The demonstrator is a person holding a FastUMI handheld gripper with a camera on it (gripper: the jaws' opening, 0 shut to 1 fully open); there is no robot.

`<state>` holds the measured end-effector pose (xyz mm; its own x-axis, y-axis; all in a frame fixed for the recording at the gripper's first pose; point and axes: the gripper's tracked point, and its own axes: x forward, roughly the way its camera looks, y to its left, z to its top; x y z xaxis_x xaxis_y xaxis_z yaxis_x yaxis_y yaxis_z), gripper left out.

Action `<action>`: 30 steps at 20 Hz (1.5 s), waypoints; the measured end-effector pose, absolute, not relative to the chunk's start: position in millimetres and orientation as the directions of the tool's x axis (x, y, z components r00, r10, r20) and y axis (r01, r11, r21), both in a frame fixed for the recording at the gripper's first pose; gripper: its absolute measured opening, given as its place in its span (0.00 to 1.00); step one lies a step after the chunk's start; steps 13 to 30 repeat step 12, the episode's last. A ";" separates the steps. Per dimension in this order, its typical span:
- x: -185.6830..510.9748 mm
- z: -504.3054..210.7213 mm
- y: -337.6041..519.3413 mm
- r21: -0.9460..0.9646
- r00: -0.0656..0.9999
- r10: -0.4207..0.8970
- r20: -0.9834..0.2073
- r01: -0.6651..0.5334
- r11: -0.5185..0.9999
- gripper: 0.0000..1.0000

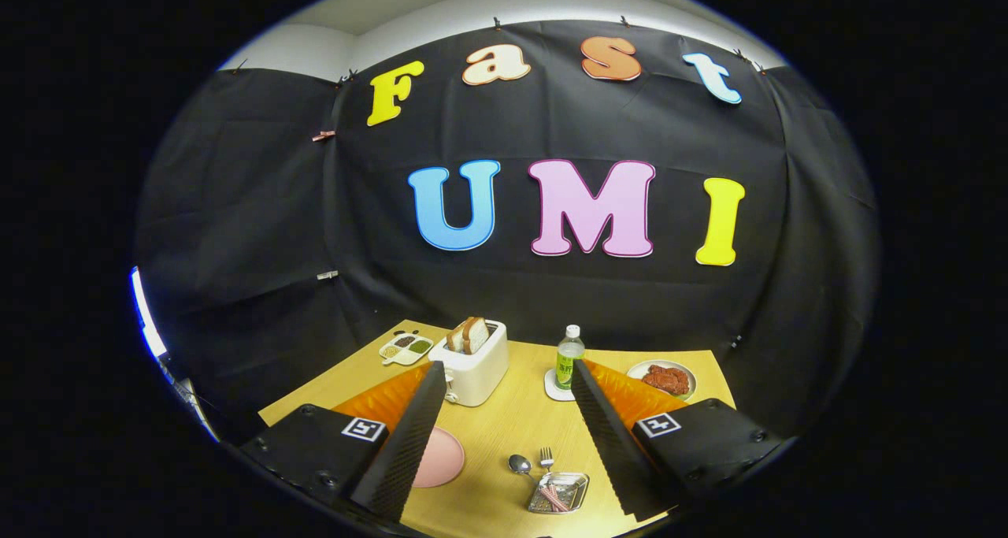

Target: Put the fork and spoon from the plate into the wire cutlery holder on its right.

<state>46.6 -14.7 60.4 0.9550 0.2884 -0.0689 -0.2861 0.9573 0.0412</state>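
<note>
Tongs (504, 435) spread wide and empty, held high above the surface (512, 412). Between the two fingers and low down, close to their bases, lies the holder (568, 484), a small wire basket. Fork (546, 459) and spoon (520, 465) stand in it with their handles down and their heads leaning out over the rim toward the far side, side by side, spoon on the left of the fork. Pink plate (442, 455), bare, sits just left of the holder, partly hidden behind the left finger.

Judged from this arrangement, both pieces are already in the holder and the task appears complete; the step in hand is a clear retreat. Doing it well calls for keeping the fingers apart and lifting straight away, so that neither tip brushes the projecting heads or nudges the light basket.

Beyond the fingertips: a toaster (472, 361) with bread (469, 335), a bottle (568, 357) on a coaster, a plate of meat (664, 378) to the right, and a divided tray (405, 349) to the left.
</note>
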 end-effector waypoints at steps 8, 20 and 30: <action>44.8 57.3 -24.2 0.048 0.964 0.256 -0.074 -0.253 0.966 0.99; 46.0 55.6 -25.6 0.055 0.965 0.250 -0.080 -0.246 0.968 0.99; 46.0 55.6 -25.6 0.055 0.965 0.250 -0.080 -0.246 0.968 0.99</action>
